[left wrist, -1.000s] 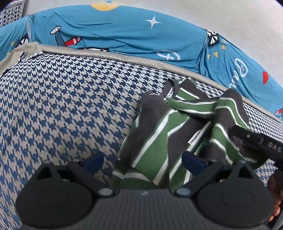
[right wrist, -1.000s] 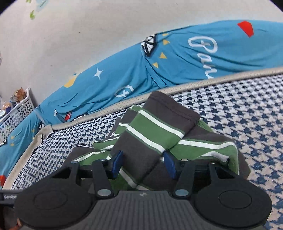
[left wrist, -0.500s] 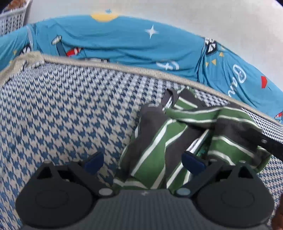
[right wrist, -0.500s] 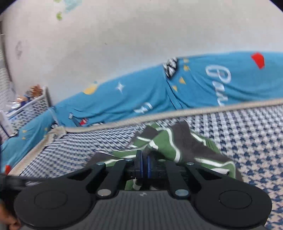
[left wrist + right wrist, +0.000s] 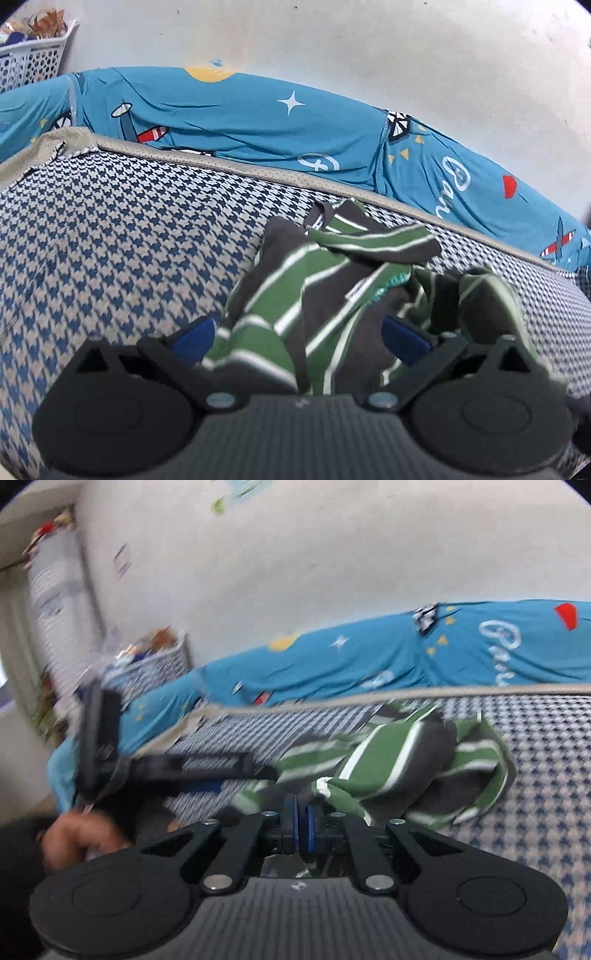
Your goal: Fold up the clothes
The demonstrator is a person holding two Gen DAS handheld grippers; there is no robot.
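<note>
A crumpled garment with green, dark grey and white stripes [image 5: 295, 295] lies on a blue-and-white houndstooth mattress [image 5: 110, 240]. My left gripper [image 5: 297, 336] is open, its blue pads on either side of the garment's near edge without pressing on it. In the right wrist view the same garment [image 5: 399, 760] is drawn towards my right gripper [image 5: 300, 823], which is shut on a fold of the cloth. That view is blurred. My left gripper [image 5: 255, 771] also shows there from the side, held by a hand [image 5: 74, 834] at the left.
A blue printed sheet [image 5: 240, 122] runs along the far edge of the mattress against a pale wall. A white perforated basket [image 5: 29, 62] with items stands at the far left corner. Bare mattress [image 5: 546, 760] stretches right of the garment.
My right gripper has shut on the garment's fold and swung away with it, pulling the cloth up and out. My left gripper has moved in until the garment's edge sits between its fingers.
</note>
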